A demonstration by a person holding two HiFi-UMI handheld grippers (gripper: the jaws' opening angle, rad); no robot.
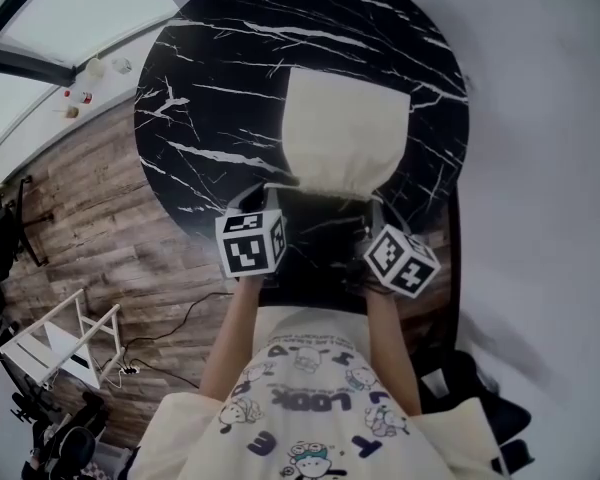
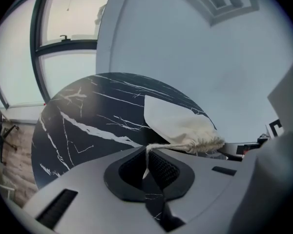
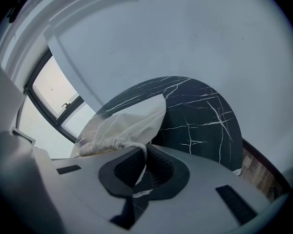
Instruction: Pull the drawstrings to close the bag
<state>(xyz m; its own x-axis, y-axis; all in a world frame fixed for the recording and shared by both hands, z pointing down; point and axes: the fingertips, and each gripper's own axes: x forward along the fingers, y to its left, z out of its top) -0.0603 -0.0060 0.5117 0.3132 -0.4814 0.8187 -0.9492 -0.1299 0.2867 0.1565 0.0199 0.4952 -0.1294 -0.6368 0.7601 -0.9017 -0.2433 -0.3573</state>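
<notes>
Bag (image 1: 345, 133) lying on the desk (image 1: 210, 88) just beyond both jaws, left gripper (image 2: 148, 152) pinching one drawstring (image 2: 166, 146), right gripper (image 3: 146, 150) pinching the other drawstring (image 3: 142, 161).

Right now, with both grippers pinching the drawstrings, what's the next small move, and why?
Likely pull the left gripper and right gripper apart: each is shut on a drawstring, and the cloth bag looks gathered at its mouth but perhaps not fully cinched.

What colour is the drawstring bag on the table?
Plain cream cloth, no print; the bag shows best in the head view.
</notes>
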